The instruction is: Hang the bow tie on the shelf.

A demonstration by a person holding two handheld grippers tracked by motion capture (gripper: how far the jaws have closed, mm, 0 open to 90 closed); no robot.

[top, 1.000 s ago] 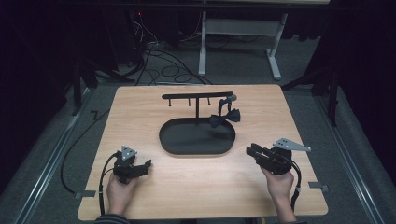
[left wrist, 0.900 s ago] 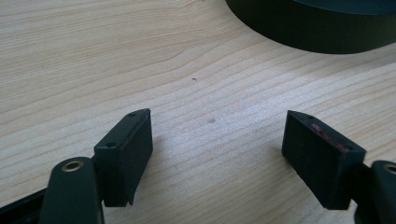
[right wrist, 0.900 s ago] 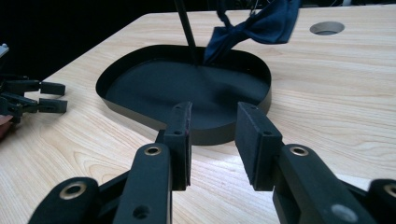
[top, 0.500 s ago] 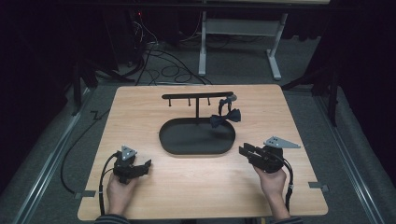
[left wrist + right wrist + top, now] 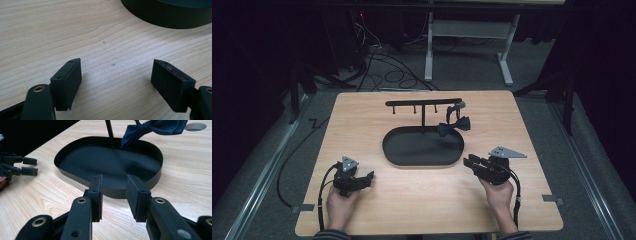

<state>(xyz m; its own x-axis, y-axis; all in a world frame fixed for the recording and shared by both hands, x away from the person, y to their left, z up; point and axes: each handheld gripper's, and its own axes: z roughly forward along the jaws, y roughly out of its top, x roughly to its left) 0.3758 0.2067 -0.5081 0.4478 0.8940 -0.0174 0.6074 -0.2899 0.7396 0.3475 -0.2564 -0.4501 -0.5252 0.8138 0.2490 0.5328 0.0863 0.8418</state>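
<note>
A black oval tray [image 5: 392, 150] sits mid-table with a T-shaped stand [image 5: 422, 102] rising from it. A dark bow tie [image 5: 453, 126] hangs from the right end of the stand's bar, over the tray's right rim. My left gripper [image 5: 368, 178] rests near the front left and points at the tray. In the left gripper view its jaws [image 5: 116, 82] stand wide open over bare wood. My right gripper [image 5: 469, 162] lies just off the tray's right end. It is open [image 5: 113, 195] with nothing between the pads, facing the tray [image 5: 150, 182], stand post [image 5: 109, 132] and bow tie [image 5: 155, 127].
The wooden table [image 5: 522, 130] has bare room on both sides of the tray and along the front. A round hole [image 5: 195, 126] opens in the tabletop behind the bow tie. Cables [image 5: 382, 65] and white desk legs [image 5: 507, 55] lie on the floor beyond the far edge.
My right gripper has slid left, closer to the tray's right end, with its jaws at the same width. The left gripper, tray and bow tie have stayed put.
</note>
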